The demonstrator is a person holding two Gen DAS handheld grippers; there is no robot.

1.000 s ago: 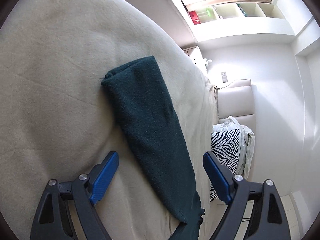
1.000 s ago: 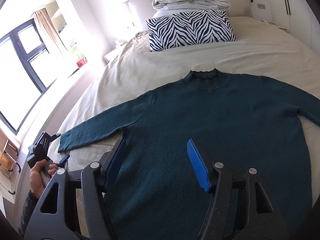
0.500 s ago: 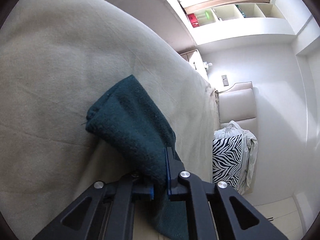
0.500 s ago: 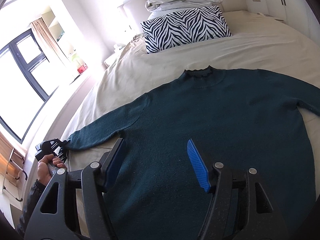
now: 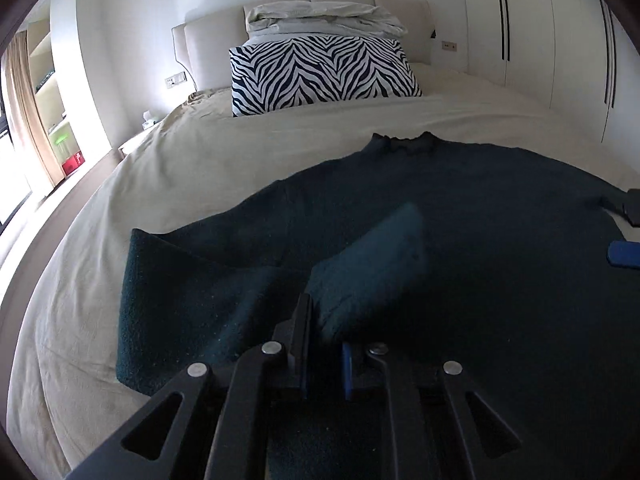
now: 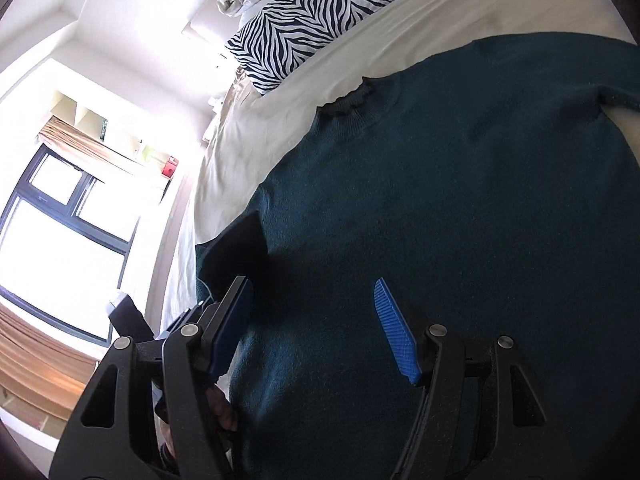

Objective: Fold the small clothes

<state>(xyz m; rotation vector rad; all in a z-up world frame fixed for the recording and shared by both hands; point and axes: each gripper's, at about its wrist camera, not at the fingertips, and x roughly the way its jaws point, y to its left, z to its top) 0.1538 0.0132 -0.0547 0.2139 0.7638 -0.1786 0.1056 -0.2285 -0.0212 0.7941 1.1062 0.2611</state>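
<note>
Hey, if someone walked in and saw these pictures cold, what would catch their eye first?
Most likely the dark teal sweater spread flat across the beige bed, filling the near half of both views. Next, the zebra-striped pillow propped against the headboard at the far end. Then the left gripper, its jaws opening but still pinching the sweater's sleeve, which is folded in over the body.
</note>
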